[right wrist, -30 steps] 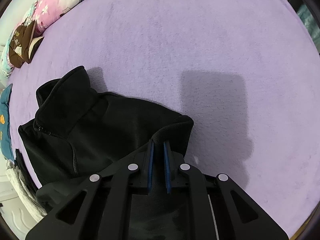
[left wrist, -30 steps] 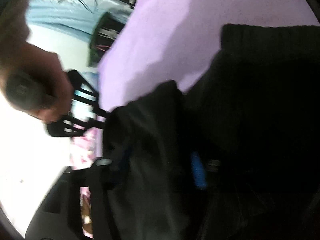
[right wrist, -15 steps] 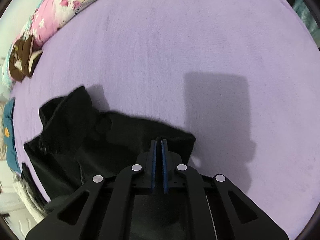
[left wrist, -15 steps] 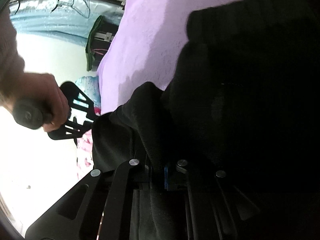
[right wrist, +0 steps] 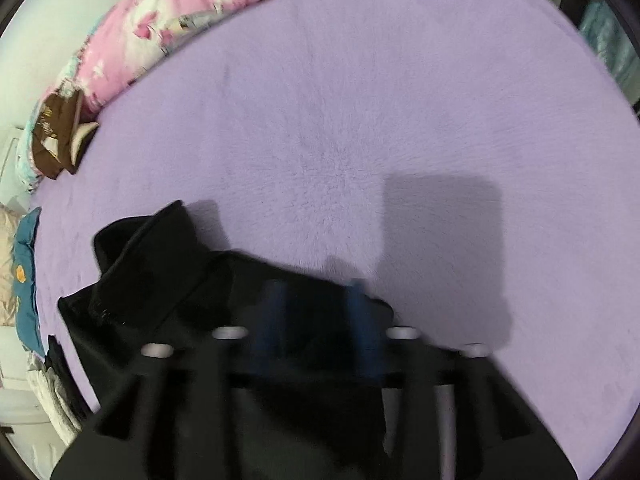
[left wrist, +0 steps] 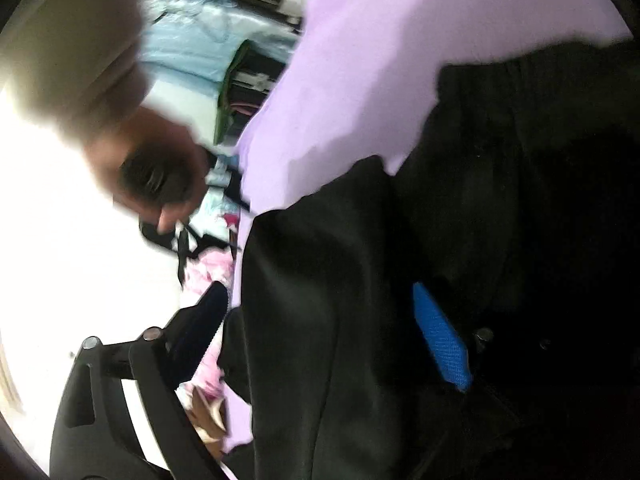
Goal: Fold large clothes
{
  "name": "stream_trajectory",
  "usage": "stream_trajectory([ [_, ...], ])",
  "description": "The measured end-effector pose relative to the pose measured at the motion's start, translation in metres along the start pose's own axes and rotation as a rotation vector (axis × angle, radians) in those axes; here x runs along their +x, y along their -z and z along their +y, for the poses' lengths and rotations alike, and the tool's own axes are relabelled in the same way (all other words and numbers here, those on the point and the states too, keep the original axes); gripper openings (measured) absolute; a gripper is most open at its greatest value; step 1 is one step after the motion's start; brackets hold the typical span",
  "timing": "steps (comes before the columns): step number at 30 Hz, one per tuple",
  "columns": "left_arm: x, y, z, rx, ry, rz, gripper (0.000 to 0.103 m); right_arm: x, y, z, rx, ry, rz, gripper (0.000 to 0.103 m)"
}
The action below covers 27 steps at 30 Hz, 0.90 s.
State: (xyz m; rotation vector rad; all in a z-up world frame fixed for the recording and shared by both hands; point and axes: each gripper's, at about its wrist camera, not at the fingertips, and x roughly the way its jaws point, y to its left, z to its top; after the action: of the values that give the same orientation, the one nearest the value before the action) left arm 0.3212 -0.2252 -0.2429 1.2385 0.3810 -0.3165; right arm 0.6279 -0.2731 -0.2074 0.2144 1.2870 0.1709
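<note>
bedspread (right wrist: 360, 120), lilac and plush, was your whole work surface, and the black fleece jacket (right wrist: 168, 280) lay bunched at its near edge, collar raised toward the floral quilt (right wrist: 160, 28) along the far side. you were at the release after a fold, so the thing to do well was to let go cleanly. your left gripper (left wrist: 320, 332) had just been opening and stood wide, one blue pad (left wrist: 440, 344) showing against the cloth; a fold of the jacket still sat between its fingers, unpinched as far as the blur showed. your right gripper (right wrist: 316, 320) had also just been opening, its blurred pads apart over the jacket's near hem with cloth below them. you did best, i judge, to lift both straight away from the jacket so no pad snagged the fleece, then smooth the collar flat toward the quilt.
</note>
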Motion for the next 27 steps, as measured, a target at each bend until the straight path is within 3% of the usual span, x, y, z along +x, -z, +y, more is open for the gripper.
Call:
stream_trajectory([
  [2,-0.012,0.019,0.020,-0.107,0.053,0.050,0.090,-0.017,0.017,0.001,-0.030,-0.003,-0.020,0.051],
  [3,-0.019,0.030,0.028,-0.150,0.068,0.067,0.091,-0.024,0.025,0.003,-0.041,-0.003,-0.028,0.059],
  [8,-0.056,0.094,0.062,-0.404,0.160,0.151,0.097,-0.067,0.084,0.002,-0.085,-0.051,-0.087,0.068],
  [10,-0.072,0.123,0.068,-0.457,0.151,0.216,0.097,-0.083,0.112,-0.003,-0.096,-0.051,-0.117,0.073],
  [12,-0.091,0.154,0.070,-0.508,0.144,0.271,0.097,-0.094,0.148,-0.008,-0.107,-0.063,-0.120,0.074],
  [18,-0.134,0.239,0.072,-0.813,0.219,0.368,0.097,-0.110,0.242,-0.032,-0.102,-0.068,-0.146,0.077],
  [23,-0.157,0.314,0.080,-1.182,0.271,0.423,0.097,-0.118,0.311,-0.058,-0.042,-0.101,-0.150,0.078],
  [27,-0.164,0.362,0.077,-1.462,0.367,0.448,0.097,-0.117,0.353,-0.079,0.006,-0.110,-0.147,0.080],
])
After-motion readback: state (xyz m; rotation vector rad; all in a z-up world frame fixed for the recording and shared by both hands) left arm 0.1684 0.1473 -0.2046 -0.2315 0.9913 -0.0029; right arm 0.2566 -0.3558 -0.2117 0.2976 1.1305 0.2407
